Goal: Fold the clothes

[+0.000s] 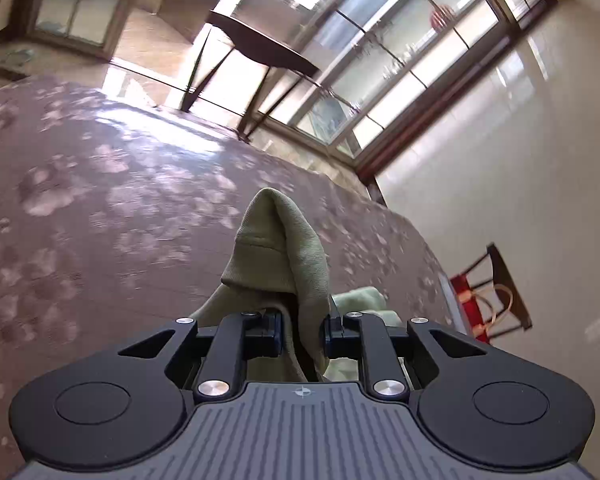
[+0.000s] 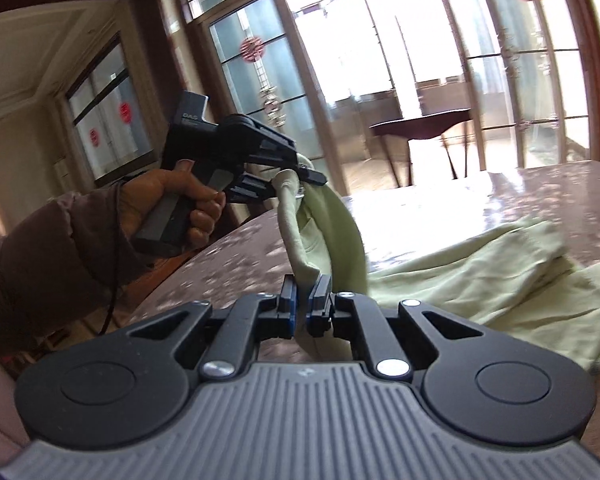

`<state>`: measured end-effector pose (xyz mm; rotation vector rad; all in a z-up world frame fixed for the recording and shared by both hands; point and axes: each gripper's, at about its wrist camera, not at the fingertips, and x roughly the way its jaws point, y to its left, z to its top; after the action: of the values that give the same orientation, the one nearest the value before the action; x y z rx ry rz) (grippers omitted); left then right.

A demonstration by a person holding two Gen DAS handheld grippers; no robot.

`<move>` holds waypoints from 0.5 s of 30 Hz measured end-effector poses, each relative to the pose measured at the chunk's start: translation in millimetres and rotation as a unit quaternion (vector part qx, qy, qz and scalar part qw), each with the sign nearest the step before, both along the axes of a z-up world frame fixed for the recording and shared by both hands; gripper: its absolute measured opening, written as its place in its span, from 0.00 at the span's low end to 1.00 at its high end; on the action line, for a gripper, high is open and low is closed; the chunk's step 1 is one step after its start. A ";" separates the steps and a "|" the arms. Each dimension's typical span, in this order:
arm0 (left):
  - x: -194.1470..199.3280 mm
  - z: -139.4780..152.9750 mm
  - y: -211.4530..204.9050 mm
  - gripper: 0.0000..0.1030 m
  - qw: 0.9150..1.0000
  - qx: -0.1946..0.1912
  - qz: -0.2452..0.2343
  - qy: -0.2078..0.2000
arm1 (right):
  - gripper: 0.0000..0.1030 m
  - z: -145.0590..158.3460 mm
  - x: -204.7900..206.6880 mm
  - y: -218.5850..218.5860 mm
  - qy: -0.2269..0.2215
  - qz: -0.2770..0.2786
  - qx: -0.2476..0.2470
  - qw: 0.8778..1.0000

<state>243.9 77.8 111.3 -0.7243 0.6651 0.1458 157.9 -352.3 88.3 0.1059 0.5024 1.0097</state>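
Plainly, the green garment (image 2: 480, 272) lay mostly on the marbled table (image 2: 560, 188), at three o'clock in the right wrist view, with one edge lifted between both tools. The right gripper (image 2: 306, 300) was pinched narrow on a thin fold; the left gripper (image 2: 296, 178), at ten o'clock, clamped a bunched hem in the person's hand (image 2: 176, 204). I judged the right's shallow bite likeliest to slip if the cloth was pulled taut, and uneven lifting could skew the fold.

Pale green garment (image 2: 480, 276), crumpled, one hemmed edge lifted off mottled pink tabletop (image 2: 560, 188), remainder lying rumpled there.
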 end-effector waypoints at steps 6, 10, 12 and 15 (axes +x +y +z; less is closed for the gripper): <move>46.5 18.5 -45.9 0.17 0.999 0.025 -0.037 0.002 | 0.08 5.0 27.2 -27.6 -0.011 -0.050 0.001 0.999; 79.6 26.2 -72.7 0.17 0.997 0.043 -0.060 0.004 | 0.08 4.9 54.9 -49.5 -0.014 -0.087 0.002 0.996; 96.3 25.6 -85.7 0.17 0.996 0.052 -0.068 0.010 | 0.08 1.9 69.9 -60.9 -0.009 -0.104 0.005 0.994; 122.7 20.9 -106.1 0.17 0.994 0.067 -0.079 0.021 | 0.08 -5.9 90.8 -75.9 -0.001 -0.127 0.006 0.992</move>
<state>366.6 -28.2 132.3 -0.5381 0.7426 0.0594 248.6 -428.2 82.4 0.1752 0.4679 0.7636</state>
